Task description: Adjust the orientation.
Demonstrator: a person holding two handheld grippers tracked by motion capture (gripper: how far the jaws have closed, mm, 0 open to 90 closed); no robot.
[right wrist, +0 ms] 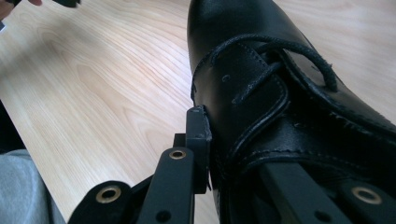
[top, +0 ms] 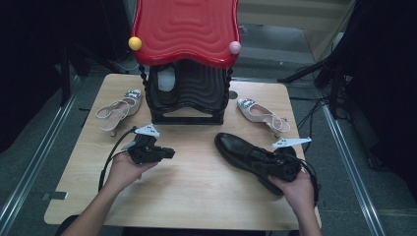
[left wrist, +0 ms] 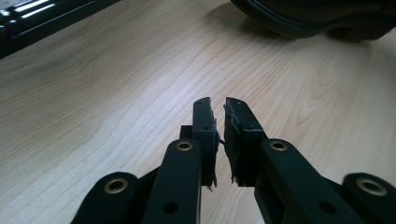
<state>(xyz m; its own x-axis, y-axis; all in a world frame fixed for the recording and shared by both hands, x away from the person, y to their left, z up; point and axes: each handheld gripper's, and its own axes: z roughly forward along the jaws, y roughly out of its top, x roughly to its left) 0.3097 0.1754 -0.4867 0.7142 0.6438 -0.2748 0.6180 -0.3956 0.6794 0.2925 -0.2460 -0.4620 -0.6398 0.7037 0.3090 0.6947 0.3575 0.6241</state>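
right gripper: near edge, about 4 o'clock on the table; jaws clamped on the collar of the black shoe, one jaw outside the leather, the other inside the opening (right gripper view).
black shoe: on the wood at 3–4 o'clock, toe aimed toward 10 o'clock, heel end at the person's right hand; laces loose over the tongue.
left gripper: 8 o'clock, held low over bare wood, tips aimed toward 3 o'clock; jaws nearly together with a thin slit between the pads, nothing in it (left gripper view).
left hand: wrapped around the gripper body, cable looping off toward 9 o'clock.
table: light wood.
left sandal: pale, 10 o'clock, beside the rack.
right sandal: pale, 2 o'clock, well apart from the black shoe.
rack: black stand with a red wavy top, 12 o'clock, far edge.
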